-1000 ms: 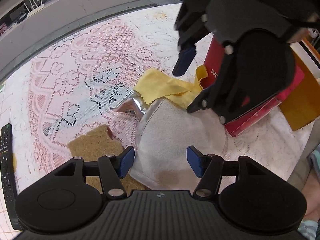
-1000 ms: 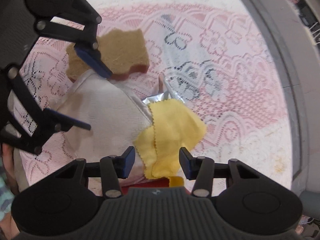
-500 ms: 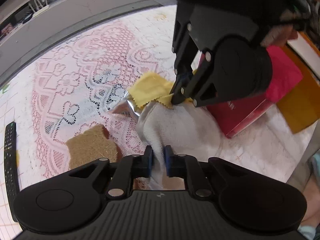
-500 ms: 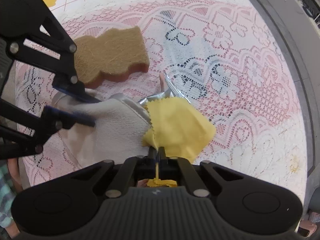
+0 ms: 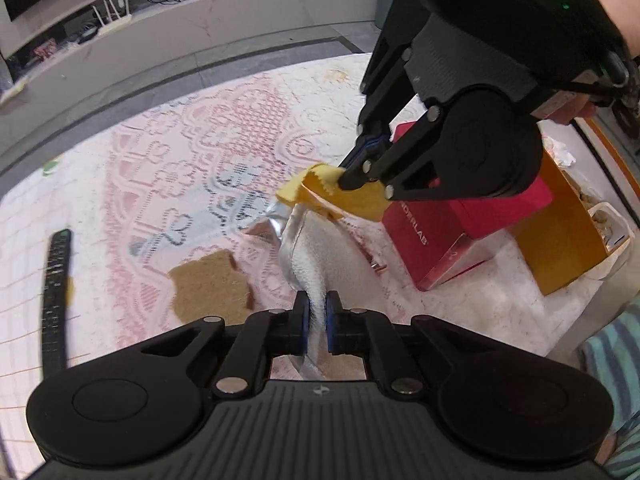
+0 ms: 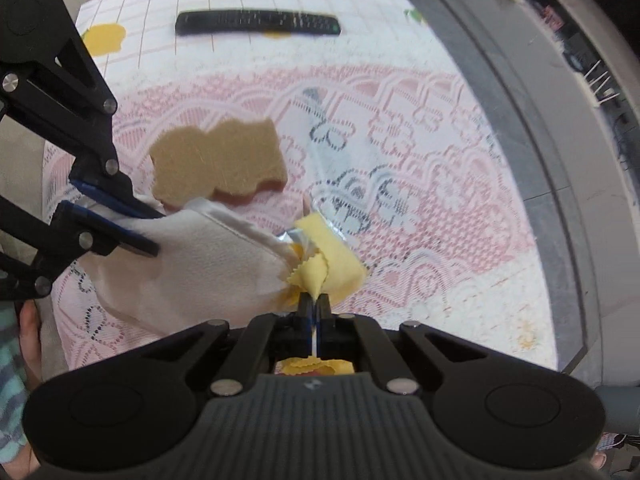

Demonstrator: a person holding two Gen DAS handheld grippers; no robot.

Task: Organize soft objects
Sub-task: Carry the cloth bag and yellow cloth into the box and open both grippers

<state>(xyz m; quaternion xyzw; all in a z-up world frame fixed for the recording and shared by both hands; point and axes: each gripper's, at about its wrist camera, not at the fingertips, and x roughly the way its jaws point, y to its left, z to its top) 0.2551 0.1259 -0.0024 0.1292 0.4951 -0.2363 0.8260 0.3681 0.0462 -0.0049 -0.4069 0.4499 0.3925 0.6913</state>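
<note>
Both grippers, spread a second ago above the pile, are now closed and lifting. Left gripper (image 5: 317, 322): fingers pinching the near edge of the white cloth (image 5: 320, 248), which rises off the desk in a steep fold. Right gripper (image 6: 314, 312): fingers pressed together on a corner of the yellow cloth (image 6: 332, 264), now crumpled and raised clear of the lace, its pinked edge touching the white cloth's far end. Judgement: two soft items are secured at once and separating; placement remains. Uncovered beneath them: a silver foil pouch (image 5: 268, 222), still on the desk. Brown sponge (image 6: 218, 164): flat, untouched, just beside the white cloth. Surface: desk (image 5: 100, 216) under a white grid cover with a pink lace cloth (image 6: 420, 184) over it; black remote control (image 6: 256, 24) near the edge; red box (image 5: 436, 240) and orange box (image 5: 560, 236) at the right. Room: grey curved ledge (image 5: 200, 20) beyond, carrying a router and cables.
</note>
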